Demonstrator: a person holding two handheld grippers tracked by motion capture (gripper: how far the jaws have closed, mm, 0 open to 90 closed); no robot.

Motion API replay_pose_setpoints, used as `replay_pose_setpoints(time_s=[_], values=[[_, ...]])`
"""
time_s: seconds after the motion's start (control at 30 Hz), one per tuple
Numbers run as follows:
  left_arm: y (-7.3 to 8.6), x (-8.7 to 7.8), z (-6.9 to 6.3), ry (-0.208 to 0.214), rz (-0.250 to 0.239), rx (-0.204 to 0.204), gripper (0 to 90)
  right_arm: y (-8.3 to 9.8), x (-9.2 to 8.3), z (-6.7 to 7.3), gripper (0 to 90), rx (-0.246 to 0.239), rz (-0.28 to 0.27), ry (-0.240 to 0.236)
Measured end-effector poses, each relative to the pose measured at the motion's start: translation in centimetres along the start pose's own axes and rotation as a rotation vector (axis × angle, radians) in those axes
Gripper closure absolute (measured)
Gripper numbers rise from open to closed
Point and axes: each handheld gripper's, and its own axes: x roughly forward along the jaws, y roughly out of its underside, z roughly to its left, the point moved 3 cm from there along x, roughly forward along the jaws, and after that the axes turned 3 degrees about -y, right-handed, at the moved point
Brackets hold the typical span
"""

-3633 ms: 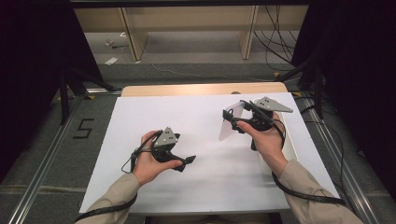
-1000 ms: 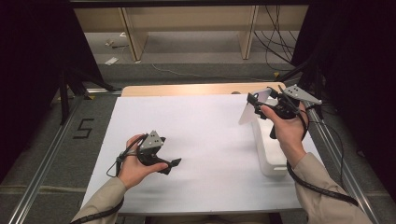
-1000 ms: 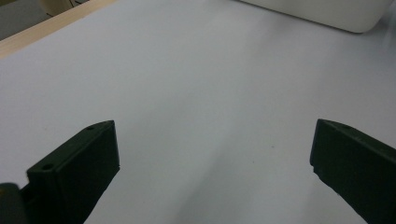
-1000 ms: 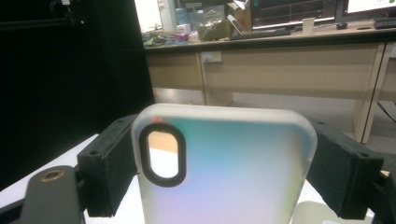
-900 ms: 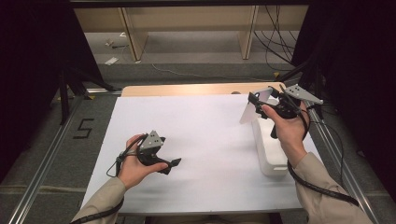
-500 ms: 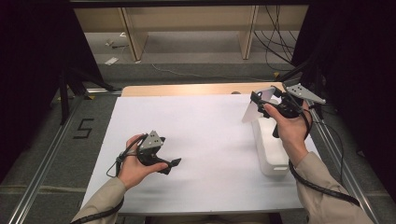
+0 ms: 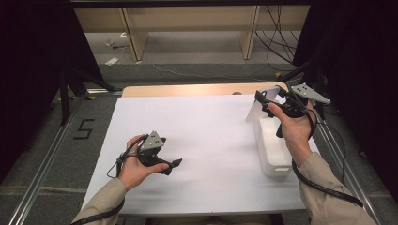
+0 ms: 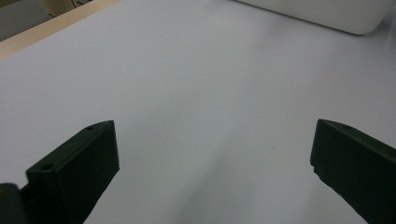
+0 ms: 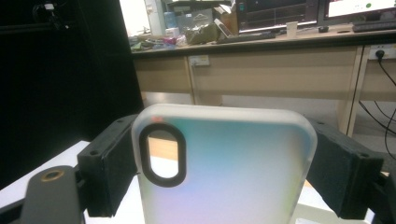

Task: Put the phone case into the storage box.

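Phone case held up over the box

My right gripper [image 9: 219, 172] pinches the phone case [image 9: 224, 168] by its sides above the white box [image 7: 272, 150]; my left gripper [image 8: 215, 158] rests, jaws spread, out of the way.

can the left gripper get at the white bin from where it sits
Probably yes. The left gripper rests open on the white sheet, and only bare sheet lies between it and the white bin. The right gripper holds the phone case above the bin's far end, which could crowd that end.

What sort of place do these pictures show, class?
Probably a lab or workshop recording station: a white-covered table between dark curtains, loose cables on the floor, and a desk with monitors behind the held phone case.
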Motion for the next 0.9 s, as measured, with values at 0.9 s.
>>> replay_pose_setpoints(time_s=[0.9], values=[[0.0,0.0,0.0,0.0,-0.002,0.001,0.6,-0.4,-0.7,-2.0,18.0,0.013,-0.012,0.059]])
